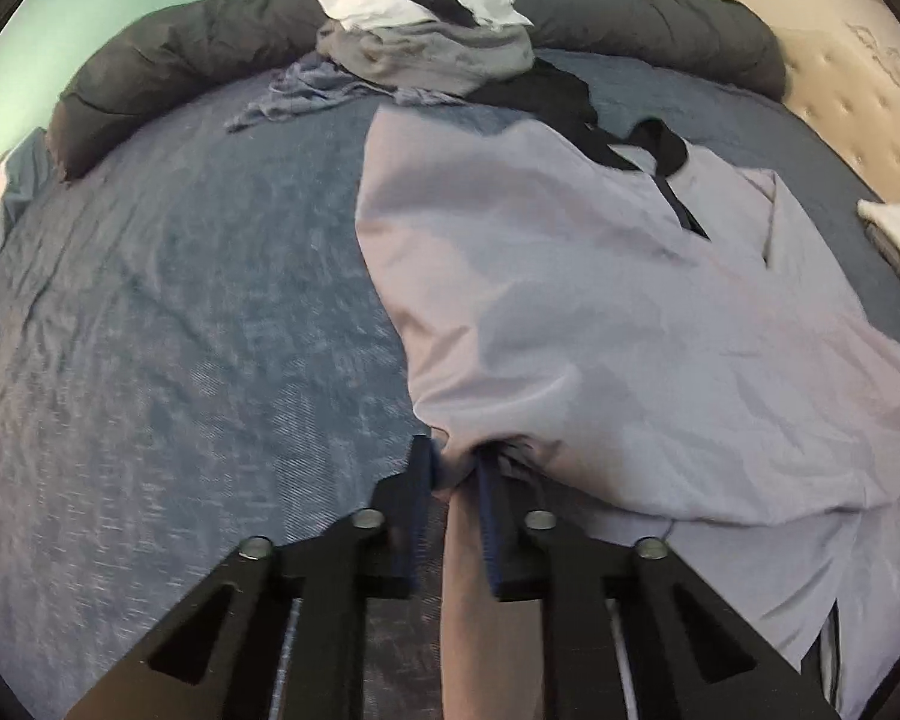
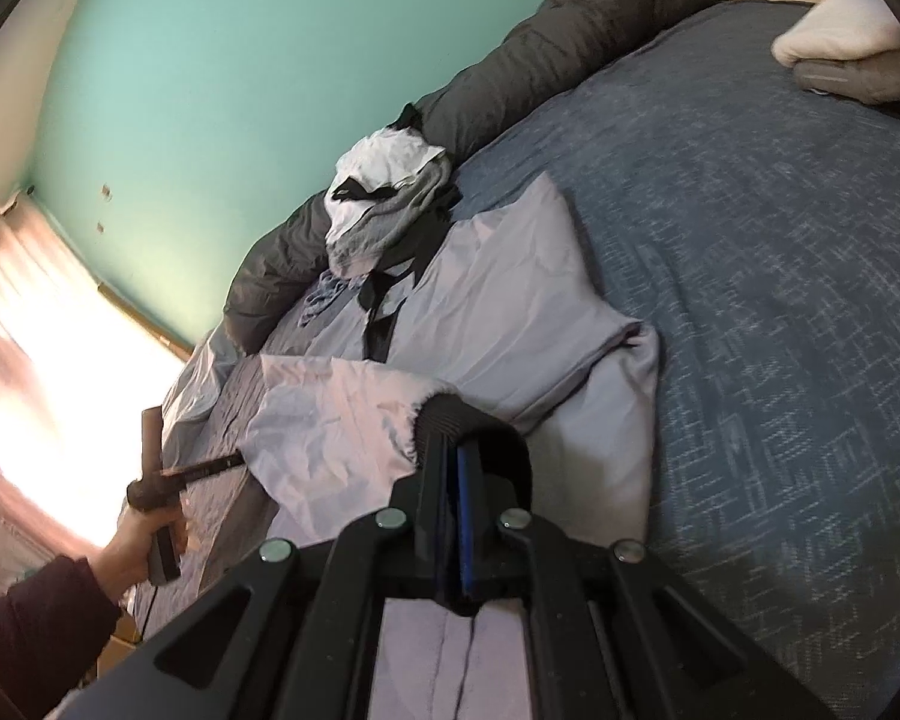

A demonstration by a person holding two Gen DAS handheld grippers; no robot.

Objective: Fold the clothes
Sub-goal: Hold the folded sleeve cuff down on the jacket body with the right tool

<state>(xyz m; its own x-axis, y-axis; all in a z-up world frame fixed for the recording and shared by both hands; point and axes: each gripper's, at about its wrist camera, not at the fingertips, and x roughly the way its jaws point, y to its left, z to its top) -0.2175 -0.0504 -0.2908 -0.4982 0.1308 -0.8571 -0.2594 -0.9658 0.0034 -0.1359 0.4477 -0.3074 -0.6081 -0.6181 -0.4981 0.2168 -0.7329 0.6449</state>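
Note:
A pale lilac shirt [image 1: 570,300] with a black collar [image 1: 660,150] lies spread on the blue bedspread [image 1: 180,300]. My left gripper [image 1: 457,468] is shut on a bunched edge of the shirt, and fabric runs back between its fingers. In the right wrist view the same shirt [image 2: 498,300] lies crumpled, one part folded over. My right gripper [image 2: 453,450] is shut on the shirt's black ribbed cuff [image 2: 444,411], which wraps over its fingertips. A hand [image 2: 144,534] holds the left gripper [image 2: 240,461] at the shirt's far corner.
A pile of white, grey and black clothes [image 1: 426,30] sits at the far side against a rolled dark duvet [image 1: 180,60]. A padded headboard [image 1: 858,60] and a white folded item [image 1: 894,228] lie at the right. The bright curtained window [image 2: 30,330] is at left.

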